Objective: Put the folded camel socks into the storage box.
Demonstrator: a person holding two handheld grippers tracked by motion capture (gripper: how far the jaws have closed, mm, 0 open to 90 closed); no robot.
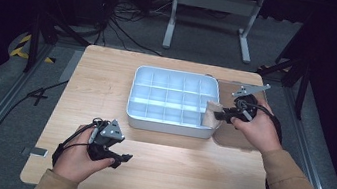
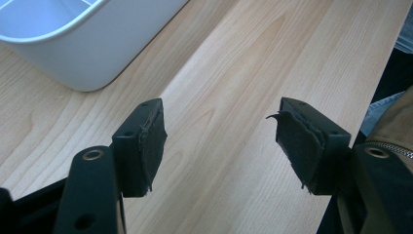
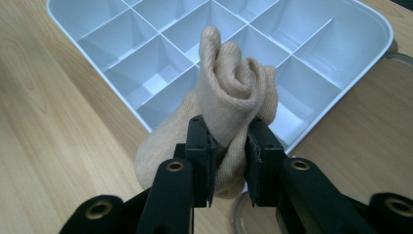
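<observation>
My right claw (image 3: 228, 163) is clamped on one rolled beige sock (image 3: 229, 92), soft knit, wound in a spiral, at centre of the right gripper view, over the near corner of the white plastic divided tray (image 1: 138, 115). Tray: rounded rectangle, square cells. Left claw (image 2: 224, 146) jaws apart, nothing between, over pale wood-grain tabletop (image 1: 185, 173), lower left of the high view.

High view overhead, facing forward-down; tongs views close, low; all share tray (image 1: 168, 125).

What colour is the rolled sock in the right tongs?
Plain beige, no pattern. The rolled sock shows best in the right gripper view.
</observation>
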